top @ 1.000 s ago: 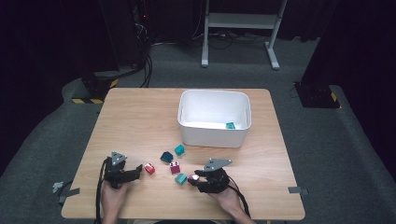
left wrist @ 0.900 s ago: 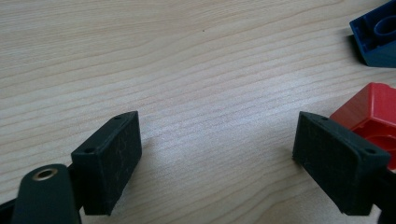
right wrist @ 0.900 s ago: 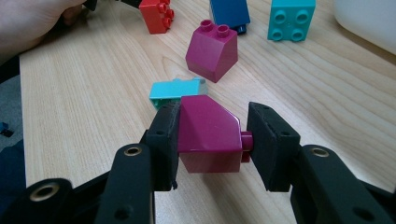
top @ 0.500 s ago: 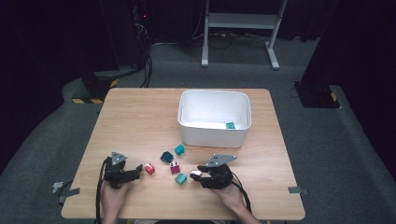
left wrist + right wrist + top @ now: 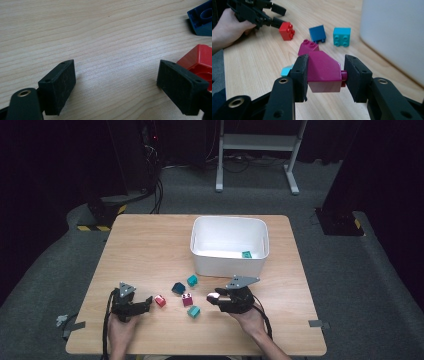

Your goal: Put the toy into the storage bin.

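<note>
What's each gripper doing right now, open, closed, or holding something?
Left gripper: open, nothing between its jaws.
Right gripper: closed on a magenta sloped brick.

A magenta sloped brick [image 5: 323,71] is held clear of the bench, clamped between the two black pads of the right claw [image 5: 216,297]. One pad presses its flat side; the other bears on the studs [image 5: 343,75] at its opposite end, so the brick lies on its side, its slanted face turned upward. Its surface is glossy. In the high view it hangs above the bench's near half, towards the right, closer to the near edge than to the far one.
</note>
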Demonstrator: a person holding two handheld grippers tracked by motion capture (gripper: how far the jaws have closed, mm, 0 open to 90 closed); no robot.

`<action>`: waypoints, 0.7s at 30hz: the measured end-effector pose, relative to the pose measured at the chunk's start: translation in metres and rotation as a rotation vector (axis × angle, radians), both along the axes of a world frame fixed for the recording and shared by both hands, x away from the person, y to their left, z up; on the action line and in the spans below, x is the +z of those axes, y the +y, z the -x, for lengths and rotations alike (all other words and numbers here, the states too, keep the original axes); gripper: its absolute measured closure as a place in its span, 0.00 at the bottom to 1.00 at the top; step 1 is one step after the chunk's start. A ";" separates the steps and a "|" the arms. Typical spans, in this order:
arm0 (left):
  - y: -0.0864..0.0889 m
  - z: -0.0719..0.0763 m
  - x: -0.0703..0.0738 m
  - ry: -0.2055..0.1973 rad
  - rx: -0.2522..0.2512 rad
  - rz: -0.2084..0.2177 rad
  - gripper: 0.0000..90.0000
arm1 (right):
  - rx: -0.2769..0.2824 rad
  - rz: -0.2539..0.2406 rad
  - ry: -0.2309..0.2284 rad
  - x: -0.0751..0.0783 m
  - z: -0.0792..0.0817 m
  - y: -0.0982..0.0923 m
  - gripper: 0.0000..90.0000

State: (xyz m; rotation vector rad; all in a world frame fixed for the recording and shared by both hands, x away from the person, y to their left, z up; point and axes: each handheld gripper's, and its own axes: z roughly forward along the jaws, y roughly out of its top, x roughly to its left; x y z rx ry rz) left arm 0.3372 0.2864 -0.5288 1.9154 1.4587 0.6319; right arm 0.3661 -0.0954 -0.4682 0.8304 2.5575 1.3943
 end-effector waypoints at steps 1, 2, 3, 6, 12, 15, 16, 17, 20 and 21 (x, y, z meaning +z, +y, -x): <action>0.000 0.000 0.000 0.000 0.000 0.000 0.17 | -0.001 -0.007 -0.006 0.006 -0.002 -0.002 0.62; 0.000 0.000 0.000 0.000 0.000 0.000 0.17 | -0.001 -0.007 -0.006 0.006 -0.002 -0.002 0.62; 0.000 0.000 0.000 0.000 0.000 0.000 0.17 | -0.003 -0.014 -0.006 0.009 -0.003 -0.003 0.62; 0.000 0.000 0.000 0.000 0.000 0.000 0.17 | -0.004 -0.031 -0.011 0.017 -0.006 -0.006 0.62; 0.000 0.000 0.000 0.000 0.000 0.000 0.17 | -0.011 -0.047 -0.030 0.036 -0.014 -0.011 0.62; 0.000 0.000 0.000 0.000 0.001 0.001 0.17 | -0.014 -0.041 -0.034 0.042 -0.017 -0.013 0.62; 0.000 0.000 0.000 0.000 0.000 0.000 0.17 | -0.015 -0.040 -0.032 0.044 -0.019 -0.014 0.62; 0.000 0.000 0.000 0.000 0.000 0.000 0.17 | -0.015 -0.040 -0.032 0.044 -0.019 -0.014 0.62; 0.000 0.000 0.000 0.000 0.000 0.000 0.17 | -0.025 -0.055 -0.044 0.055 -0.024 -0.018 0.62; 0.000 0.000 0.000 0.000 0.001 0.001 0.17 | -0.028 -0.056 -0.047 0.057 -0.025 -0.019 0.62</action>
